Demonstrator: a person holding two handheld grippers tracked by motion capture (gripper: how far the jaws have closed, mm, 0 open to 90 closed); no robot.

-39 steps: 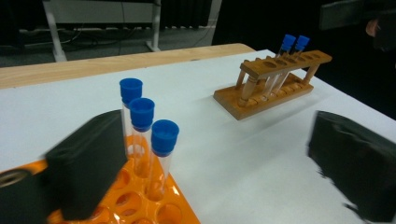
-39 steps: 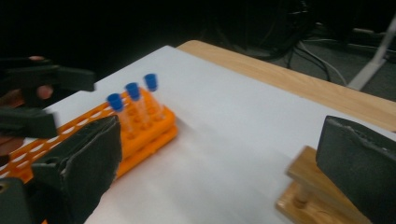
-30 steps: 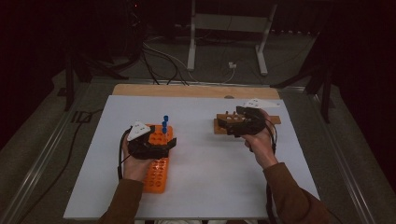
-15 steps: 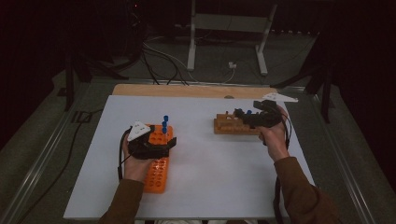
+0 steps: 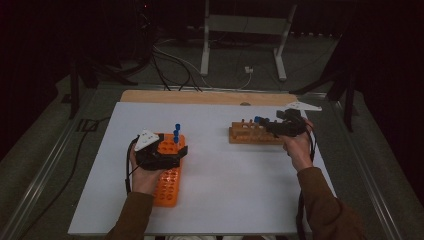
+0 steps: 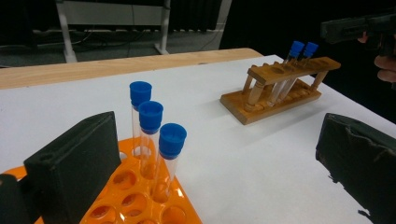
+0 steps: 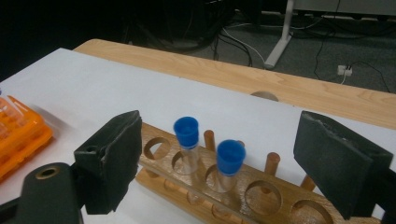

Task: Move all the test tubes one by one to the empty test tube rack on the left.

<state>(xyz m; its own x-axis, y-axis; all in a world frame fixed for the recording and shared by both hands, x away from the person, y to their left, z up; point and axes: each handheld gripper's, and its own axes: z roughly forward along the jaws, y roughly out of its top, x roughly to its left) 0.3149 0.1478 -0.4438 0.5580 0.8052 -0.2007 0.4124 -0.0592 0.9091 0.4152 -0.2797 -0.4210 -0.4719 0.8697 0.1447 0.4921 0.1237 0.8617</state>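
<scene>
Two blue-capped tubes (image 7: 205, 149) upright in wooden rack (image 7: 224, 196).

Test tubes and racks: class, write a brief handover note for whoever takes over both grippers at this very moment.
Left gripper: open, over the orange plastic rack, holding nothing.
Right gripper: open, over the wooden rack, holding nothing.
Orange rack holds three blue-capped clear tubes; wooden rack holds two.
Probably done: two tubes moved to the wooden rack.
Probably left: three, if that is the job.
</scene>
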